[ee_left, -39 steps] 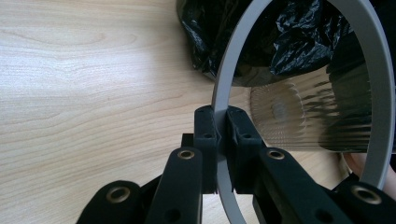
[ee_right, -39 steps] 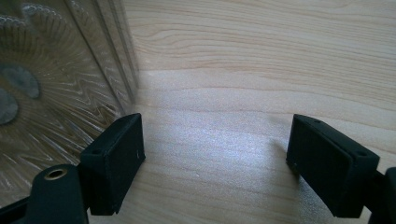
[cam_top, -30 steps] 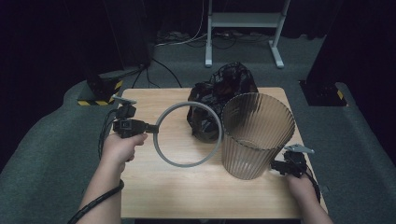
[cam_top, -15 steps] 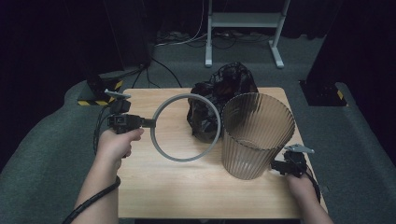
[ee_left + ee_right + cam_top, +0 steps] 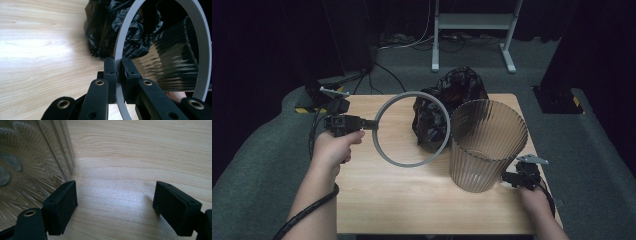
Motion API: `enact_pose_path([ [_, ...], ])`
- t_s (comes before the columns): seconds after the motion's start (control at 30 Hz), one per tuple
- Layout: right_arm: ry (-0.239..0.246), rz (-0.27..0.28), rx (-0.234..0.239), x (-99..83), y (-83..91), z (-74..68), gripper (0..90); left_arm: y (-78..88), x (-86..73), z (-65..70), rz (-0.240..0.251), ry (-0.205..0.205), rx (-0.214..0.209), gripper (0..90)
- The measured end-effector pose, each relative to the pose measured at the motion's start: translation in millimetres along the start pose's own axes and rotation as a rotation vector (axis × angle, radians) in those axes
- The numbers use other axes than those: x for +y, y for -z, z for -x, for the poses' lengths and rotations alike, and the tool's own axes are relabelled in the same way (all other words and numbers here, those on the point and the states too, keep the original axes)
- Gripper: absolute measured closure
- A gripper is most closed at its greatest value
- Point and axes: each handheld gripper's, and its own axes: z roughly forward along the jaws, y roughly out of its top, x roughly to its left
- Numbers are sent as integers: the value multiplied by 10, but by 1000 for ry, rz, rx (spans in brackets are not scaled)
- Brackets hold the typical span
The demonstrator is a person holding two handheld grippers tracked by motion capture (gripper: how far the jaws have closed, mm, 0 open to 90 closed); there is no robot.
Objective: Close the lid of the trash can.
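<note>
My left gripper (image 5: 371, 125) is shut on the rim of a grey ring (image 5: 388, 155), held in the air over the left half of the wooden table (image 5: 412, 200). In the left gripper view the two jaws pinch the grey ring (image 5: 119, 50) edge-on at my left gripper (image 5: 119, 75). A clear ribbed bin (image 5: 484, 150) stands upright on the right half of the table. A crumpled black plastic bag (image 5: 452, 90) lies behind it. My right gripper (image 5: 508, 180) rests low at the bin's right base, open; its jaws (image 5: 115, 207) stand wide apart over bare wood, with the bin wall (image 5: 30, 160) beside its left jaw.
A white metal stand (image 5: 472, 30) and cables (image 5: 412, 42) lie on the grey floor beyond the table. Dark equipment (image 5: 332, 100) sits off the table's far left corner. Bare wood stretches across the table's near edge between my two forearms.
My left hand has lifted the grey ring higher and a little toward the far side. The right gripper, the bin and the bag have stayed put.
</note>
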Motion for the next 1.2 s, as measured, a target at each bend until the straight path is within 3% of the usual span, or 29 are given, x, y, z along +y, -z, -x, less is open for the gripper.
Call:
enact_pose_path([
  [0.57,-1,3,-1,-2,0,-4,195,-226,186,396,-37,-48,-10,838],
  [0.9,-2,5,-3,-6,6,-14,213,-440,291,698,-60,-74,-31,838],
  [1.2,-1,6,3,-4,4,-10,215,-547,384,951,-71,-108,-25,838],
])
